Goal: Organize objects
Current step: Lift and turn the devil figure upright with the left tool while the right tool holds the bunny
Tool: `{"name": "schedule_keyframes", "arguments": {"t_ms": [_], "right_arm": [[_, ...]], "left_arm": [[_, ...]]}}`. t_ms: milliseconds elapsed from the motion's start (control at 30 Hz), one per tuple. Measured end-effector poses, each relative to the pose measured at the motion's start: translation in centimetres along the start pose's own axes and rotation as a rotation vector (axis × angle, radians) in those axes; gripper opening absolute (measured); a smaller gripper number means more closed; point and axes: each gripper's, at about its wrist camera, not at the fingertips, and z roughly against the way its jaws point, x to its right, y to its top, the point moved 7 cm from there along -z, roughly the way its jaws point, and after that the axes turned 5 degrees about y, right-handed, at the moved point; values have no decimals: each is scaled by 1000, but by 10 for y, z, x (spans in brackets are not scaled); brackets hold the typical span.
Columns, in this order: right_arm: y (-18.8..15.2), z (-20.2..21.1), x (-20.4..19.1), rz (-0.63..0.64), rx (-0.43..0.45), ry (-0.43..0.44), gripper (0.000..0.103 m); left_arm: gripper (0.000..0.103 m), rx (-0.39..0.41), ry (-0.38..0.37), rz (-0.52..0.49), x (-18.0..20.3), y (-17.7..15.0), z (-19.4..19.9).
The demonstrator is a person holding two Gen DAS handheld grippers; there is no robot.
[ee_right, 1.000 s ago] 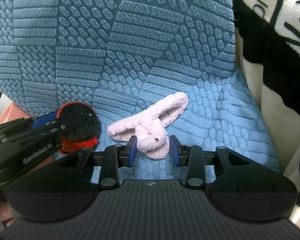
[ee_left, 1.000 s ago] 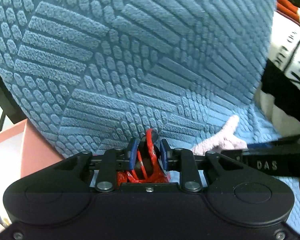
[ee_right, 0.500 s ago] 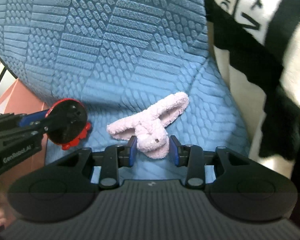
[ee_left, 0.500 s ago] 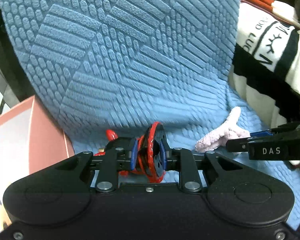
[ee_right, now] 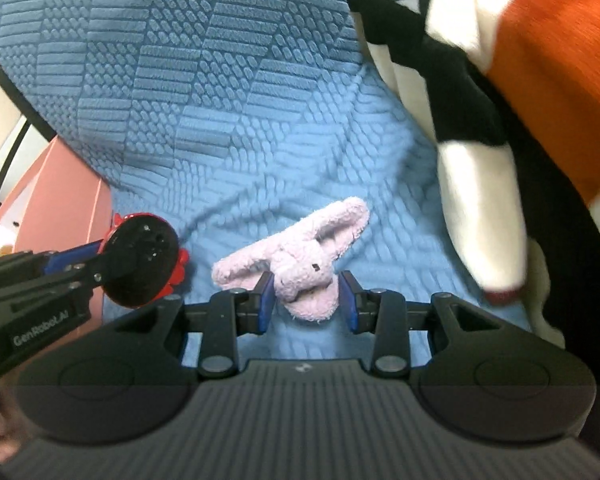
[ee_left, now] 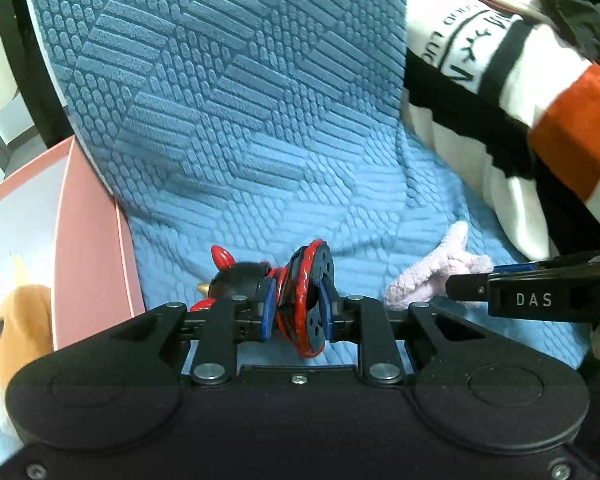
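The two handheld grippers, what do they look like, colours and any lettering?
Both are matte black with blue finger pads and silver pivot bolts. The left gripper has a smooth body and white GenRobot.AI lettering on its side; the right gripper has a ribbed grey top and white DAS lettering.

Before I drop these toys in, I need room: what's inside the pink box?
Inside the pink box an orange plush toy shows at the left wrist view's edge. The gripper body hides the rest.

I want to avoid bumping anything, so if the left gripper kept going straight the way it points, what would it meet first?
Probably the blue textured cushion. The left gripper, shut on the red and black toy, points down at it; nothing else shows in line, though depth is unclear.
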Motion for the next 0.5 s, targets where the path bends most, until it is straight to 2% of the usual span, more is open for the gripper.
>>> {"name": "schedule_keyframes", "arguments": {"t_ms": [67,167,333,500], "right_arm": [[-5,3,0,9,9,-21,37],[-14,13,2,18,33,-40,37],[-32,20,10,9,46,-44,37],[-36,17,11,38,68,-59,37]], "left_arm": [[20,-3,-1,1,4,-7,6],[11,-6,-27,1,14,-15,17],[11,13,-21,-5,27,-19,28],[12,-15,-32,132,20,-23,27]]}}
